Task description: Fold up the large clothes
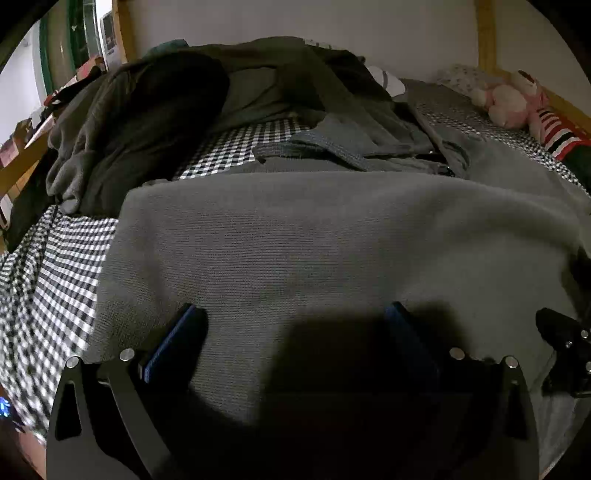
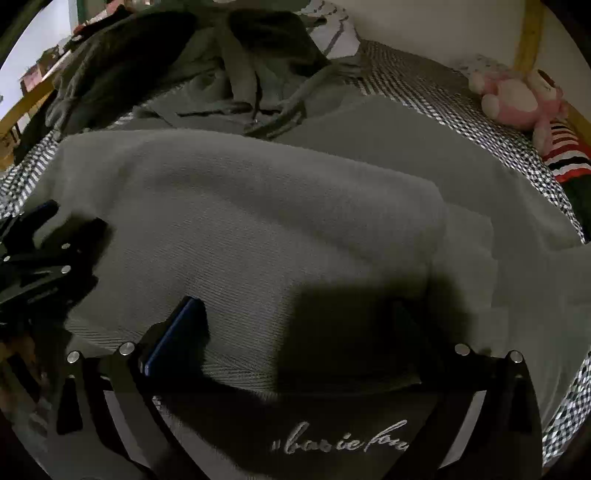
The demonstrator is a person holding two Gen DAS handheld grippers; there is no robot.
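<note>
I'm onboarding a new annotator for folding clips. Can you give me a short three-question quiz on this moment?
1. True or false: the left hand-held gripper is open over the grey knit garment.
2. What pattern is the bedsheet?
A striped
B checked
C plain
3. Which toy lies at the bed's far right corner?

Key:
1. true
2. B
3. the pink plush toy

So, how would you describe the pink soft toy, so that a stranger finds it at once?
Look at the bed with the black-and-white checked sheet. Go to its far right corner, beside the wooden post. There lies the pink soft toy; everything near it is grey or dark cloth, so its colour alone sets it apart.
</note>
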